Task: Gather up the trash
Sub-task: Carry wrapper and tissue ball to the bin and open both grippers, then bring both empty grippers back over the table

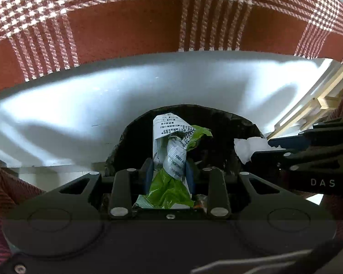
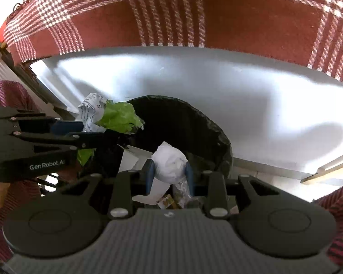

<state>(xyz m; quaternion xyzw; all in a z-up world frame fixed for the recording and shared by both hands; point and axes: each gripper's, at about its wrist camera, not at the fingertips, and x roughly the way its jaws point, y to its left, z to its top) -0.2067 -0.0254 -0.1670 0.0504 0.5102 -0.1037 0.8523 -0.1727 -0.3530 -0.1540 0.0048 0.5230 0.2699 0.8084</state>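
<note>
My left gripper is shut on a crumpled green and white printed wrapper, held over the open black bag-lined bin. In the right wrist view that wrapper sticks out of the left gripper at the bin's left rim. My right gripper is shut on a balled white tissue, also above the bin. From the left wrist view the tissue shows at the tip of the right gripper. Paper scraps and wrappers lie inside the bin.
A white table top lies just beyond the bin. A red and white checked cloth hangs behind it. Pale wooden slats stand at the right. Red striped sleeves flank both grippers.
</note>
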